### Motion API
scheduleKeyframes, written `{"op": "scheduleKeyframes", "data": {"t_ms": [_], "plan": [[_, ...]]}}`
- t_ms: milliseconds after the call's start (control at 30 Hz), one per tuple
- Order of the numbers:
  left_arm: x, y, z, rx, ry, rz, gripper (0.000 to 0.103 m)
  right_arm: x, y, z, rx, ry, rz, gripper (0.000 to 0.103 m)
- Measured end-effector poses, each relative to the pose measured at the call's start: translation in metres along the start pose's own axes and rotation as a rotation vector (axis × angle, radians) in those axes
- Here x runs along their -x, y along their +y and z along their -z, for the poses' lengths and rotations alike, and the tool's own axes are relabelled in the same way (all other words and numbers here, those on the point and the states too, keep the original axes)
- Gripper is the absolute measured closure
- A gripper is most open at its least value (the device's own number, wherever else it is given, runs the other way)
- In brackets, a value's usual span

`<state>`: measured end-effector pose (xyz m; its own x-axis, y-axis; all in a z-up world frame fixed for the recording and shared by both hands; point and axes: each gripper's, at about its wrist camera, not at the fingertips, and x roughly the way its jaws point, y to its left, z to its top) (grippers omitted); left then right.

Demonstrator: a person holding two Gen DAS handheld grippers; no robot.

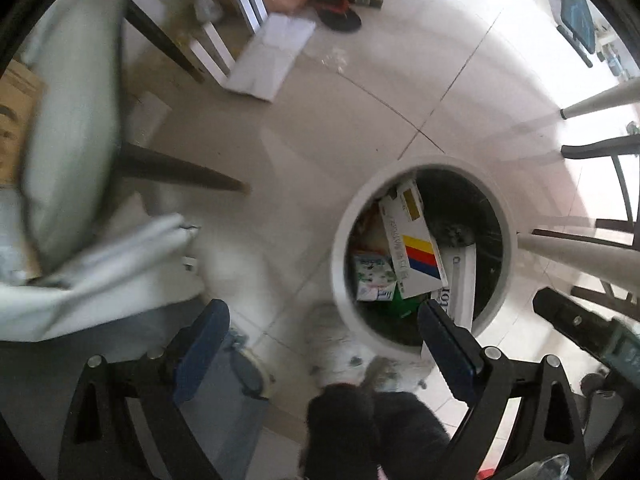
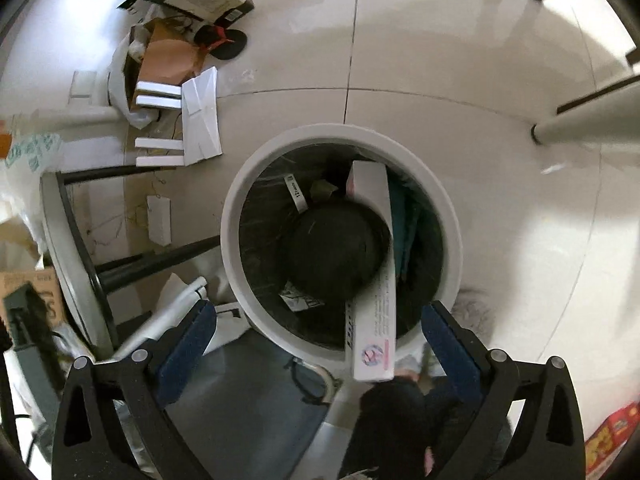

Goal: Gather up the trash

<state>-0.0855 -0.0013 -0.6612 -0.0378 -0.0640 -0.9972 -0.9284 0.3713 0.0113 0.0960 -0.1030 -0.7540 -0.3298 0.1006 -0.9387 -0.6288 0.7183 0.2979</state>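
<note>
The bin [image 2: 448,216] sits on the floor right under both sets of tongs, a white round tub lined with a dark bag, and it already holds a fair load. In the right wrist view a long white carton [image 2: 374,280] leans across it, its near end poking over the rim just ahead of the right tongs [image 2: 318,330], with a black rounded thing [image 2: 336,252] lying under it; I cannot tell what that is. From the left wrist view the same bin [image 1: 508,240] shows a white box with red, yellow and blue stripes [image 1: 412,248] and a small green-printed pack [image 1: 374,276] beside it, all ahead and to the right of the left tongs [image 1: 322,332].

Both tongs stand wide apart and carry nothing. So I judge several pieces are already binned and neither hand has a load just now.

What is left seems to lie farther out. Beyond the bin, ahead and to the left of the right tongs, flat white cartons [image 2: 200,120] and brown card [image 2: 168,56] lie on the floor by a dark chair leg [image 2: 160,256]. At the right tongs' far right edge a red printed box [image 2: 612,436] shows on the floor. Whether all of that counts as trash I cannot say, but the collecting looks partway done, not finished.
</note>
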Motion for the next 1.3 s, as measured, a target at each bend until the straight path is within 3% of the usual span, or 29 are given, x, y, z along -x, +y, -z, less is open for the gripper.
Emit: {"op": "scheduleKeyframes", "data": {"t_ms": [233, 367, 667, 867, 1067, 1300], "plan": [[0.124, -0.019, 0.028, -0.079, -0.043, -0.055, 0.007, 0.088, 0.017, 0.037, 0.097, -0.023, 0.228, 0.000], [0.202, -0.041, 0.047, -0.145, -0.042, -0.067, 0.007, 0.171, 0.026, 0.069, 0.143, -0.007, 0.268, 0.000], [0.343, -0.094, 0.083, -0.341, -0.059, 0.038, 0.007, 0.386, 0.035, 0.126, 0.147, -0.079, 0.154, 0.000], [0.426, -0.106, 0.092, -0.471, -0.114, 0.152, 0.007, 0.493, 0.047, 0.162, 0.108, -0.130, 0.073, 0.000], [0.484, -0.097, 0.098, -0.568, -0.126, 0.255, 0.007, 0.564, 0.063, 0.212, 0.033, -0.199, 0.022, 0.000], [0.520, -0.076, 0.104, -0.639, -0.121, 0.324, 0.007, 0.603, 0.093, 0.267, -0.066, -0.285, -0.014, 0.000]]}}
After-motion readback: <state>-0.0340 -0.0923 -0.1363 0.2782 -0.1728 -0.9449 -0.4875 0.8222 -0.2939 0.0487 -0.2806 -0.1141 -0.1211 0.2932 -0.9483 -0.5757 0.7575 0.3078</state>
